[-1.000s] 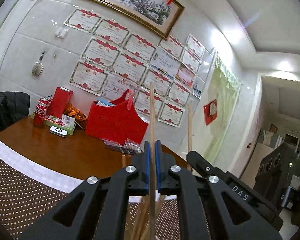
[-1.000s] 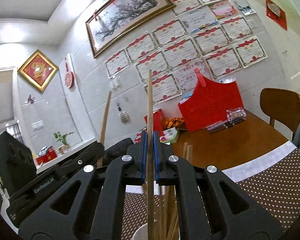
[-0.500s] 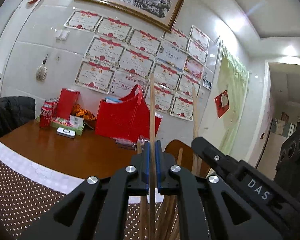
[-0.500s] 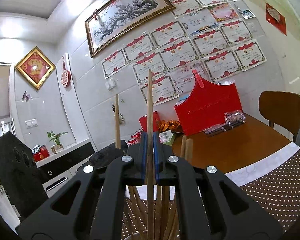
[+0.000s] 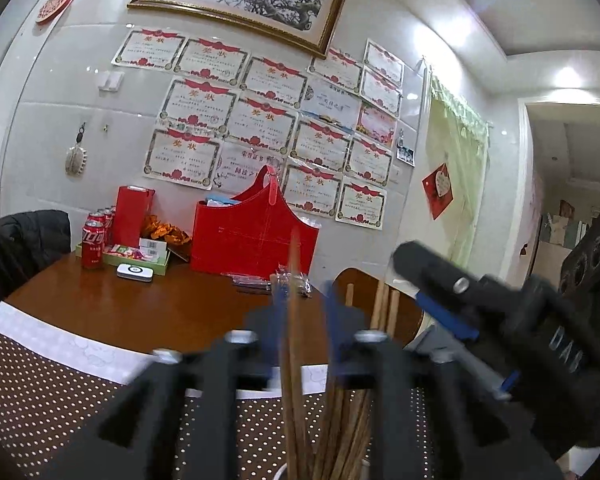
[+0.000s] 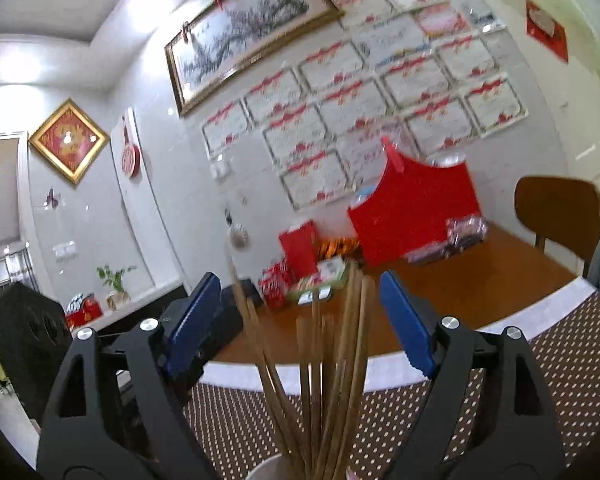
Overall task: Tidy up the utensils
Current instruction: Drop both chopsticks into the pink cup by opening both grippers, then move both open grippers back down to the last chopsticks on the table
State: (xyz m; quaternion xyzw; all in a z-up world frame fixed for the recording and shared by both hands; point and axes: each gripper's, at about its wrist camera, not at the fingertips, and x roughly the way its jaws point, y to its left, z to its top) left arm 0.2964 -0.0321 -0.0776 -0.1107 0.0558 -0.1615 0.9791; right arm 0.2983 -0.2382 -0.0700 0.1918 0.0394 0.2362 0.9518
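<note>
dotted tablecloth (image 6: 560, 364) below, both grippers' jaws opening around chopsticks (image 6: 320, 360) standing in what looks like a cup (image 6: 266, 468).

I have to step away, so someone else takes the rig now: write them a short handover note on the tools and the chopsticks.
Left tool: jaws opening; one chopstick stands between them, pads no longer pressing it.
Right tool: jaws opening wide, nothing gripped.
Things: the chopsticks stand bunched upright in a white cup on the dotted mat, fanned apart at the tips.
Done: both chopsticks look released into the cup.
Left: draw both tools back without knocking the bunch. Whether more utensils wait elsewhere is not in view.
</note>
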